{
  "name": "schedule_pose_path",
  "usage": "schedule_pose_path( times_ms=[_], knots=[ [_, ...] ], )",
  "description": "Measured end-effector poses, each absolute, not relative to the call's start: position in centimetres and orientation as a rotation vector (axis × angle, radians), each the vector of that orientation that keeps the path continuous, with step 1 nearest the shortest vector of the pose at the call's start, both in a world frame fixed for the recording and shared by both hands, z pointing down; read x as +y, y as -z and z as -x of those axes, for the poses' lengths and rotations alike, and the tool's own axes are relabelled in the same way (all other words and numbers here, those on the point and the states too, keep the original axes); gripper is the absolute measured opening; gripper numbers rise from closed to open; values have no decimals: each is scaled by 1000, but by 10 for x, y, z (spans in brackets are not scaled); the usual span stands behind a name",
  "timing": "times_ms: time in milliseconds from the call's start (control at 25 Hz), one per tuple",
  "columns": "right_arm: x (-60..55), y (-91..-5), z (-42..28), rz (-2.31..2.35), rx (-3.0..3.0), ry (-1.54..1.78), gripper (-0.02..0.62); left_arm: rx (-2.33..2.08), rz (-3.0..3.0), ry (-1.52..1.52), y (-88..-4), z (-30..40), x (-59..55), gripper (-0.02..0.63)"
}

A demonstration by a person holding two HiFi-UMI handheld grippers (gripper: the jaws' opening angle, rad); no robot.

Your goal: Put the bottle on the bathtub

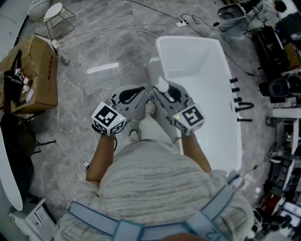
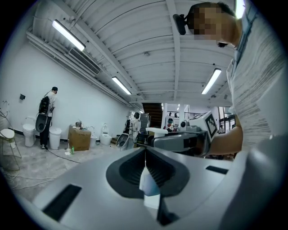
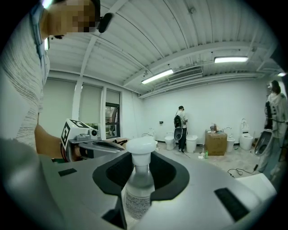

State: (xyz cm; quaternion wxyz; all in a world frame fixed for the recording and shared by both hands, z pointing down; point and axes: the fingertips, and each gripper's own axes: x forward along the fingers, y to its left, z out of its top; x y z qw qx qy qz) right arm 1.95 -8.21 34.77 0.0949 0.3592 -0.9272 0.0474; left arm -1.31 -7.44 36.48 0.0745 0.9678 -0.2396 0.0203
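A clear bottle [image 3: 136,188] with a white cap [image 3: 141,146] stands upright between the jaws of my right gripper [image 3: 137,157], which is shut on it. From the head view, the cap [image 1: 162,85] pokes out of the right gripper [image 1: 162,92] just above the near left rim of the white bathtub [image 1: 202,70]. My left gripper [image 1: 140,92] is held close beside it over the floor. Its jaws meet in the left gripper view, where the left gripper [image 2: 145,152] holds nothing. The right gripper [image 2: 180,140] and the bottle cap [image 2: 155,131] also show there.
Black fittings [image 1: 241,106] sit on the tub's right rim. A cardboard box [image 1: 35,70], a wire stool [image 1: 52,13] and cables [image 1: 94,35] lie on the marble floor at the left. Equipment crowds the right side [image 1: 282,89]. People and toilets [image 3: 182,134] stand far off.
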Motion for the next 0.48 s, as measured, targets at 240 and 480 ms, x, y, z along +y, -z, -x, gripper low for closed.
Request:
schedule_pose_path(
  times_ms=[240,480],
  knots=[
    [-153,-358,-25,-1038,-2761,-158,114,-714,-2879,-91,-376,6,-141,3],
    [-236,-377,-45,-1030,-2748,-213,114,-705,-2859,-120,-390,-17,-225,3]
  ],
)
